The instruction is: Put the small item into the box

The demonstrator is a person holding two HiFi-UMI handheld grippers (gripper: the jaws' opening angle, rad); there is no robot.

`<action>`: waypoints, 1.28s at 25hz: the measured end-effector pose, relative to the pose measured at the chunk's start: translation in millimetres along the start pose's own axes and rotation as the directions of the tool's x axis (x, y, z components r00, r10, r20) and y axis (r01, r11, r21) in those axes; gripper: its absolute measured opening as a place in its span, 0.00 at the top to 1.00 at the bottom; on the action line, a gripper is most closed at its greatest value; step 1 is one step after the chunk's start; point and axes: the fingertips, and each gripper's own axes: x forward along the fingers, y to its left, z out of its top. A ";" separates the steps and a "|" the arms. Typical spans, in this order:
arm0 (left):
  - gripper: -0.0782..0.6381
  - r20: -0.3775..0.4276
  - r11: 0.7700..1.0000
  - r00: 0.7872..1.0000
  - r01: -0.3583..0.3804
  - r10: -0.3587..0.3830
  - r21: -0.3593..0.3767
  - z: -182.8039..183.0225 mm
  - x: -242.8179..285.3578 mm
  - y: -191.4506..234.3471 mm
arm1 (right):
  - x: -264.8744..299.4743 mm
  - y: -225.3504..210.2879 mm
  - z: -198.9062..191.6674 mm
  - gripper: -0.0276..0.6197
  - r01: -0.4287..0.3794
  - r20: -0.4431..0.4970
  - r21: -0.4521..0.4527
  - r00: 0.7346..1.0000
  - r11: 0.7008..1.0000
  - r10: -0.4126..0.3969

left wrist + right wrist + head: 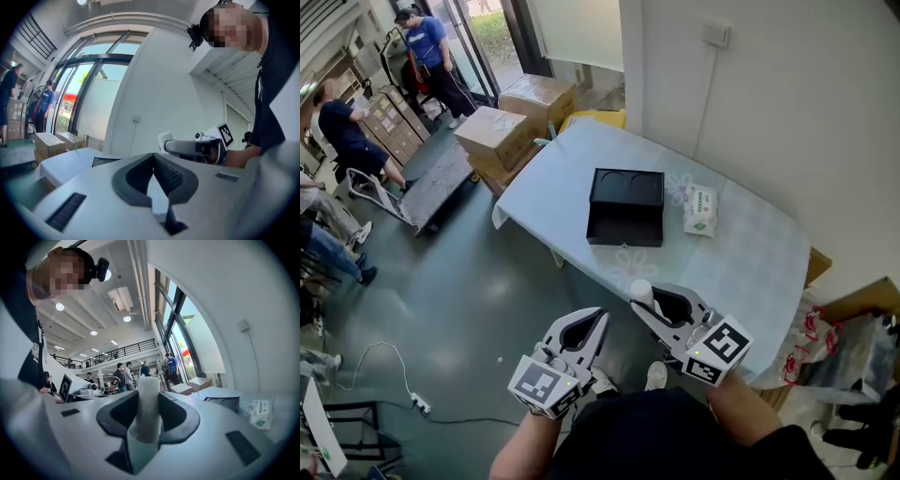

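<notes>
A small white cylinder point(641, 292) stands between the jaws of my right gripper point(645, 304), which is shut on it and held up in front of the person, near the table's front edge. In the right gripper view the cylinder point(148, 414) rises upright between the dark pads. The open black box point(625, 206) lies on the table's pale blue cloth point(741, 262), well beyond both grippers; the black box point(221, 402) shows small at the right. My left gripper point(599, 317) hangs beside the right one over the floor, jaws shut with nothing in them point(152, 156).
A white tissue pack point(699, 210) lies just right of the box. Cardboard boxes point(497, 136) and a flat trolley point(431, 183) stand past the table's far left. People stand at the far left point(427, 47). A white wall point(787, 112) runs along the table's right side.
</notes>
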 end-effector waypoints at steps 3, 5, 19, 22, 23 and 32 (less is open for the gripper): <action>0.88 0.005 1.000 1.000 -0.006 0.006 0.001 -0.7 -11.4 13.6 | 12.7 4.8 -0.1 0.74 0.006 -0.002 0.004 1.000 1.000 -0.006; 0.88 0.003 1.000 1.000 -0.004 0.005 -0.010 0.2 -17.7 20.2 | 21.3 8.1 -0.2 0.74 0.009 -0.003 0.001 1.000 1.000 -0.009; 0.88 0.004 1.000 1.000 0.008 -0.008 -0.020 3.9 -65.4 79.3 | 92.5 39.5 -6.2 0.74 0.019 -0.002 -0.014 1.000 1.000 -0.019; 0.88 0.004 1.000 1.000 0.006 -0.006 -0.019 4.0 -76.7 94.4 | 110.7 47.9 -9.2 0.74 0.014 -0.002 -0.015 1.000 1.000 -0.014; 0.88 0.003 1.000 1.000 0.003 -0.003 -0.018 4.0 -79.8 99.8 | 116.7 50.2 -10.0 0.74 0.011 -0.003 -0.015 1.000 1.000 -0.011; 0.88 0.020 0.999 0.999 -0.034 0.034 -0.016 0.6 -97.4 131.6 | 154.4 60.9 -17.5 0.74 -0.030 -0.033 -0.017 0.999 0.999 0.029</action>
